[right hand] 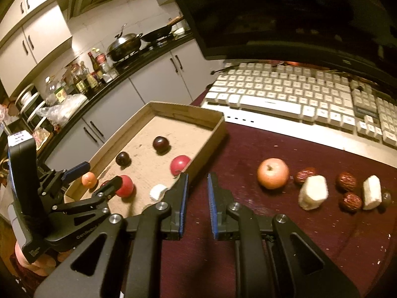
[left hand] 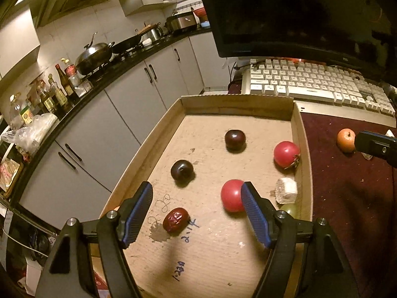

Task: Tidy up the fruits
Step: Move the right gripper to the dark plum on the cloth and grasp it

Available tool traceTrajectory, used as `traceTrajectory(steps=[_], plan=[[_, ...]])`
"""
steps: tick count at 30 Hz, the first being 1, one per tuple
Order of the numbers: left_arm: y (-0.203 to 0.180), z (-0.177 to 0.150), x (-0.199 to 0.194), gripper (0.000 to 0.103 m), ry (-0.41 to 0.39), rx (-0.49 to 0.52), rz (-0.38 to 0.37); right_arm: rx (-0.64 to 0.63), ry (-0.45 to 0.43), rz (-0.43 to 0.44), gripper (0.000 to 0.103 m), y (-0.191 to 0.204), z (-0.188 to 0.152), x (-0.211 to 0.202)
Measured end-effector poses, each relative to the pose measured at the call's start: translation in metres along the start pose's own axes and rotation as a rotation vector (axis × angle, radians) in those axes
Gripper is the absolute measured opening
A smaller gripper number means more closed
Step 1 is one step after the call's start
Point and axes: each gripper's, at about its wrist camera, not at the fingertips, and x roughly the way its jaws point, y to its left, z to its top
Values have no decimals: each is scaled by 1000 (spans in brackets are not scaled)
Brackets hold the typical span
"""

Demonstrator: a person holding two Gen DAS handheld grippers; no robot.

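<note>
A cardboard tray (left hand: 158, 134) holds two dark plums (left hand: 235, 139) (left hand: 181, 170), two red fruits (left hand: 286, 154) (left hand: 230, 195), a red date (left hand: 175, 219), a white chunk (left hand: 286, 190) and a green fruit (left hand: 290, 209). My left gripper (left hand: 197, 191) is open and empty above the tray, over the date. My right gripper (right hand: 197, 176) is open with a narrow gap, empty, above the dark red table by the tray's right wall (right hand: 211, 139). On the table lie an apple (right hand: 273, 173), several dates (right hand: 346, 181) and two white chunks (right hand: 313, 191) (right hand: 371, 191).
A white keyboard (right hand: 297, 92) and a dark monitor (right hand: 285, 12) stand behind the table. A small orange fruit (right hand: 88, 179) sits at the tray's left edge. A kitchen counter with pans and bottles (left hand: 62, 87) runs along the left.
</note>
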Motion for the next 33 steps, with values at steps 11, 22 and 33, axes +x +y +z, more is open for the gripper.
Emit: traceTrajectory(steps=[11,22,33], plan=[[-31,9,-12,74,-21,54,-8,69,-25,-23,17,-38,-5,-24],[-102,18,-26,77,-29,159,-181,172,-87,-142,18,-118,-18,-75],[-159,22,-16,77,48,217,-311,275,-80,-283,17,-195,-42,-112]])
